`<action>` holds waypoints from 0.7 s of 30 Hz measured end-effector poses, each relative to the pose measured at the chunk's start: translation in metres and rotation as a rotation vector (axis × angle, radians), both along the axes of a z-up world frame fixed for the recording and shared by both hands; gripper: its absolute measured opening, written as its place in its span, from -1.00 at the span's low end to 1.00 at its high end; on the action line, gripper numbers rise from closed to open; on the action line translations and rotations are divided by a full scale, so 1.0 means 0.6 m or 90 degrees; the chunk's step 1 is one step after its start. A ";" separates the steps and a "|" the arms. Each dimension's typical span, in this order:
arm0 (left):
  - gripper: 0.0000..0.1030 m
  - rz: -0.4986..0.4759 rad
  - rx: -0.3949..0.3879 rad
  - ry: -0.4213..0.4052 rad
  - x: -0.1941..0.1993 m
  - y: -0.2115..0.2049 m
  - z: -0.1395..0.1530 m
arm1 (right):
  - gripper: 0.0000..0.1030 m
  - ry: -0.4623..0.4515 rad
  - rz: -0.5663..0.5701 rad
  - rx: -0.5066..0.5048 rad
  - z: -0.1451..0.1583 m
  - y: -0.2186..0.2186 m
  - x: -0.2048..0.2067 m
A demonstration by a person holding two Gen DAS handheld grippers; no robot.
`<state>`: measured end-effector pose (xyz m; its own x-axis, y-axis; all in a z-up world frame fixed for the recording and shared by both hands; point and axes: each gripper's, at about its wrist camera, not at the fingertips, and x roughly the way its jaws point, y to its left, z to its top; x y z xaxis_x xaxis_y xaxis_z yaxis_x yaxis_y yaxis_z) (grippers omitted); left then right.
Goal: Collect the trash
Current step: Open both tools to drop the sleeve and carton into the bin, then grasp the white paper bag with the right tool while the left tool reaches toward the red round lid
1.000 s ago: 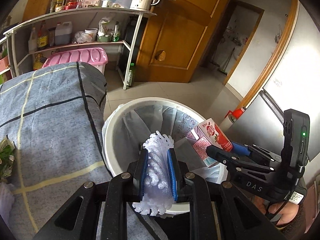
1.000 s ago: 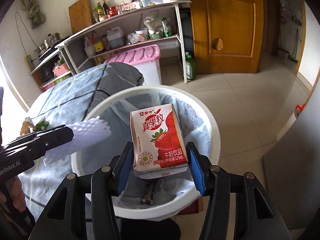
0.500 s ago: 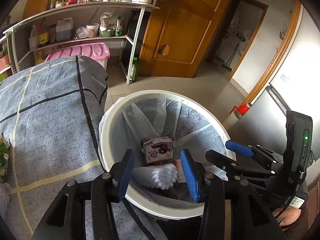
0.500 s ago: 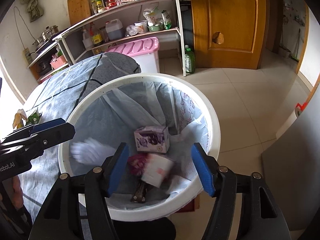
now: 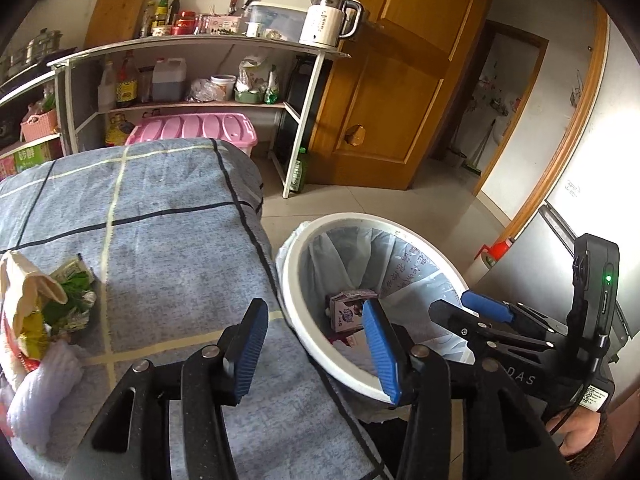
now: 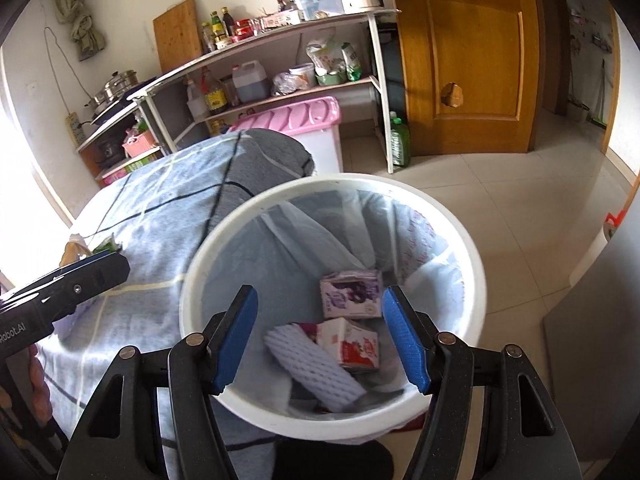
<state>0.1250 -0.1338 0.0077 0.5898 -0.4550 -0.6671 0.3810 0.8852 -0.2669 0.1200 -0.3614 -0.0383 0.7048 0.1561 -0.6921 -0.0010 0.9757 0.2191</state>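
Three pieces of trash already lie in the white bin (image 6: 476, 276), lined with a pale bag: a purple carton (image 6: 351, 294) toward the far side, a red strawberry carton (image 6: 354, 346) in front of it, and a white foam fruit net (image 6: 316, 372) slanting across the bottom at centre-low in the right wrist view. That part of the job looks done.

Both tools are empty. The right tool (image 6: 322, 340) hangs over the bin mouth with its blue pads wide apart and nothing between them. The left tool (image 5: 316, 350) stands moderately wide, also holding nothing, and sits across the edge of the desk and the bin rim in the lower middle of its view.

What is left, as far as can be judged, lies on the desk (image 5: 168, 248), covered in a grey checked cloth: a heap at the left edge of the left wrist view with a green foil wrapper (image 5: 70, 294), a cream-coloured bag or paper (image 5: 24, 292) and a white crumpled wad (image 5: 44, 392) below it. More may be hidden beyond the frame edge.

Nothing stands between the heap and the bin; the desk top between them is bare cloth. Behind are a shelf rack (image 5: 208, 44) with bottles and a kettle, a pink-lidded box (image 5: 192, 130) and a wooden door (image 5: 392, 92), all well apart from the work.
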 end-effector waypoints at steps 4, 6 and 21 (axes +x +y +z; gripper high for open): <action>0.04 0.049 -0.004 -0.013 -0.015 0.057 0.012 | 0.27 -0.016 0.028 0.008 0.012 0.037 0.000; 0.04 0.077 -0.010 -0.016 -0.021 0.090 0.016 | 0.27 -0.022 0.044 0.009 0.016 0.057 0.000; 0.05 0.279 0.004 -0.030 -0.070 0.320 0.017 | 0.27 -0.034 0.163 0.027 0.018 0.218 0.023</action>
<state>0.0832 0.0579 0.0182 0.7563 -0.1513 -0.6365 -0.0191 0.9674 -0.2526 0.1341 -0.2305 -0.0272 0.6736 0.3622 -0.6443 -0.2598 0.9321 0.2524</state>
